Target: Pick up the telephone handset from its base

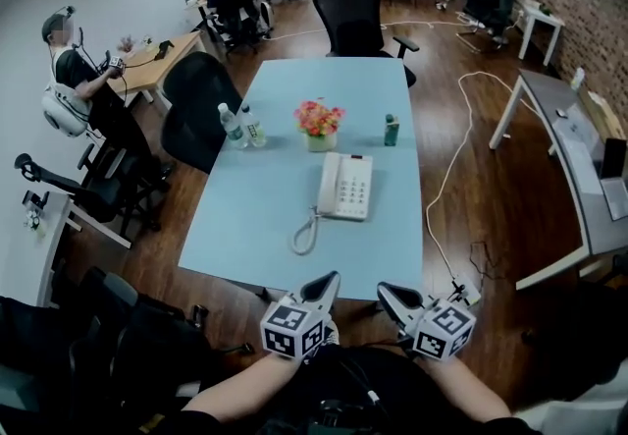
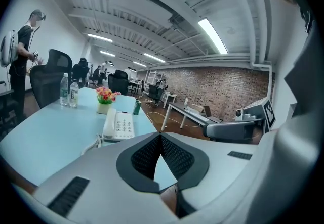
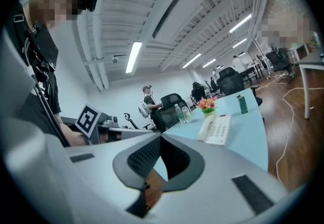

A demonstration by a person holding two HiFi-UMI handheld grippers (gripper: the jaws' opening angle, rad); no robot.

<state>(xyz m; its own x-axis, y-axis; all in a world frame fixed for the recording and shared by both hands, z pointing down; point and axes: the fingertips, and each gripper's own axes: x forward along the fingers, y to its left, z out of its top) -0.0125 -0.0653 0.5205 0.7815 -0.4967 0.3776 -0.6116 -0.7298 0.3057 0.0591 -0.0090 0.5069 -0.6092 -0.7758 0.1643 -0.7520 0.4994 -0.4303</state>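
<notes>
One telephone, two water bottles, one flower pot, left gripper and right gripper fingers together

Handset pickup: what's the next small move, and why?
Probably move the left gripper forward toward the handset, opening its jaws. It and the right gripper are shut and empty at the table's near edge; the handset rests on the base's left side, nearer the left gripper.
</notes>
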